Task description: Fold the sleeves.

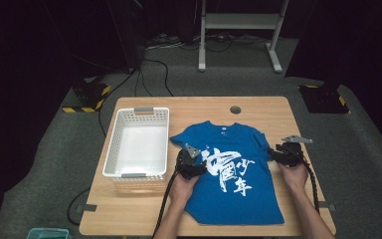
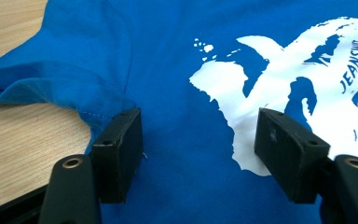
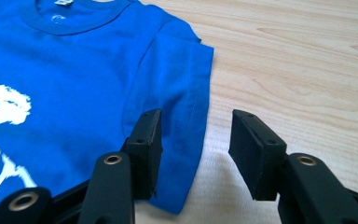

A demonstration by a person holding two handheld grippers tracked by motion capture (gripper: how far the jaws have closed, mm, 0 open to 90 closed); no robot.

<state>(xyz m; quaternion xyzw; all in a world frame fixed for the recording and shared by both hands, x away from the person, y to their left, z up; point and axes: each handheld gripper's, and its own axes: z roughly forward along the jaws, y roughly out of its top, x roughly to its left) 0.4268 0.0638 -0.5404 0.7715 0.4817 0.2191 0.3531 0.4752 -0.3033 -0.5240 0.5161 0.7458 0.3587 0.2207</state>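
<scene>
The high view looks forward and down from above the person's side, taking in the whole desk point(image 1: 258, 107), the grey floor around it and dark equipment beyond; it stands well back.

The left gripper view sits very near the cloth, low, looking along its own jaws across the blue T-shirt point(image 2: 168, 56) at the white print point(image 2: 270, 70), with the shirt's sleeve and a strip of desk at its left.

The right gripper view is equally near and low, looking along its jaws toward the shirt's collar point(image 3: 70, 18), across the other sleeve's edge and bare desk.

All three views share the T-shirt and the desk top; the two gripper views both catch the white print.
</scene>
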